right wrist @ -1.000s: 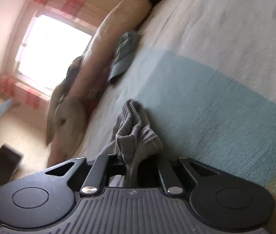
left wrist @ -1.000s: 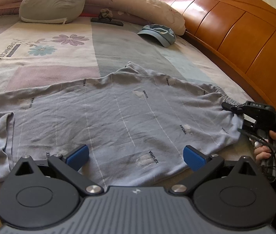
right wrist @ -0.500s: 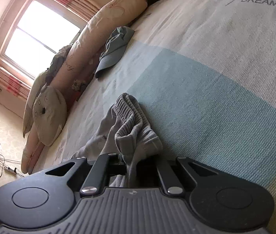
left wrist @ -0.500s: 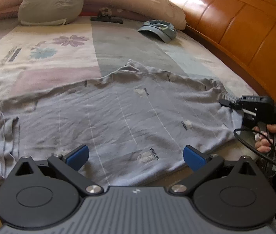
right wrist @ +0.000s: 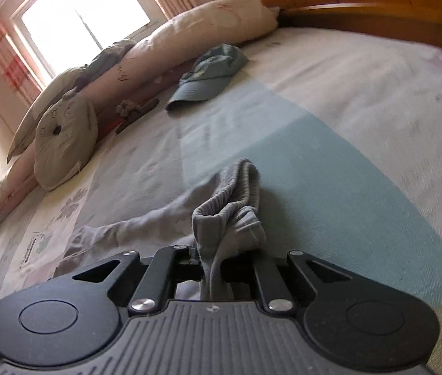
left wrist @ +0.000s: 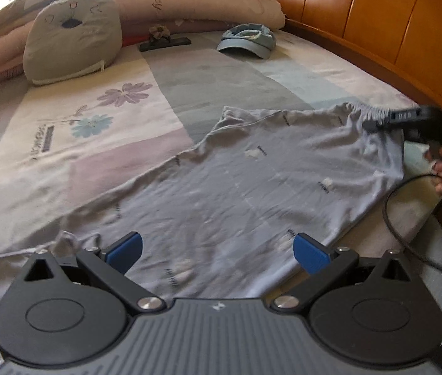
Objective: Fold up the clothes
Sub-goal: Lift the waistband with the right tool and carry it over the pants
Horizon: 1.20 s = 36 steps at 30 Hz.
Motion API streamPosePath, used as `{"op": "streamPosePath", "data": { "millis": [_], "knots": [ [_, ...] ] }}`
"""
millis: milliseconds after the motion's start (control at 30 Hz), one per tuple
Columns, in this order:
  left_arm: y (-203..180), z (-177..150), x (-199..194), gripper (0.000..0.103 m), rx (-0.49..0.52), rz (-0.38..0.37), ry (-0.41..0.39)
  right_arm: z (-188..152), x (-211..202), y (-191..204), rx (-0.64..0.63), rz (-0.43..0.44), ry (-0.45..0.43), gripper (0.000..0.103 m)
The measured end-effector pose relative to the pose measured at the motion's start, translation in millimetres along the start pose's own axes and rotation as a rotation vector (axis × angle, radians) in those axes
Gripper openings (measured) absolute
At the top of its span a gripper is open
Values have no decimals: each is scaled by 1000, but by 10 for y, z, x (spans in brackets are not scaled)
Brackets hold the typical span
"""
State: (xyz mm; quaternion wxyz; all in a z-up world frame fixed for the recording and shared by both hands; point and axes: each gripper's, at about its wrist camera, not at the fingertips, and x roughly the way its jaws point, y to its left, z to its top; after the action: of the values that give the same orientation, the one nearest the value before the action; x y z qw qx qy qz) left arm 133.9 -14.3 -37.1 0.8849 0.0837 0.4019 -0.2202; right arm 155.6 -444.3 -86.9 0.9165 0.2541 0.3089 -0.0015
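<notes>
The right claw (right wrist: 221, 268), clamped on the grey trousers' ribbed waistband (right wrist: 236, 200), has drawn them flatter across the bed (left wrist: 102, 156); the left claw (left wrist: 217, 251) hovers gaping over them, so folding looks imminent.

Soft matt cloth garment (left wrist: 252, 193); glossy wood headboard (left wrist: 377, 15); matt plastic left tool (left wrist: 217, 250).

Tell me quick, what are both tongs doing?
Left tongs: open, holding nothing, over the grey pants.
Right tongs: closed on the grey pants' ribbed waistband.
</notes>
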Motion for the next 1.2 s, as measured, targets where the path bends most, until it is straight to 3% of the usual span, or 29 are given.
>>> {"op": "streamPosePath", "data": {
  "millis": [333,633,1200],
  "knots": [
    [301,-122,-242,102,67,-29,-8,7,-192,752,-178,28,1,11],
    [677,-288,-442,102,95,-64,20,-195,-269,1636,-347,63,23,11],
    [1315,-669,-858,102,56,19,47,-864,-130,3043,-548,193,133,11]
  ]
}}
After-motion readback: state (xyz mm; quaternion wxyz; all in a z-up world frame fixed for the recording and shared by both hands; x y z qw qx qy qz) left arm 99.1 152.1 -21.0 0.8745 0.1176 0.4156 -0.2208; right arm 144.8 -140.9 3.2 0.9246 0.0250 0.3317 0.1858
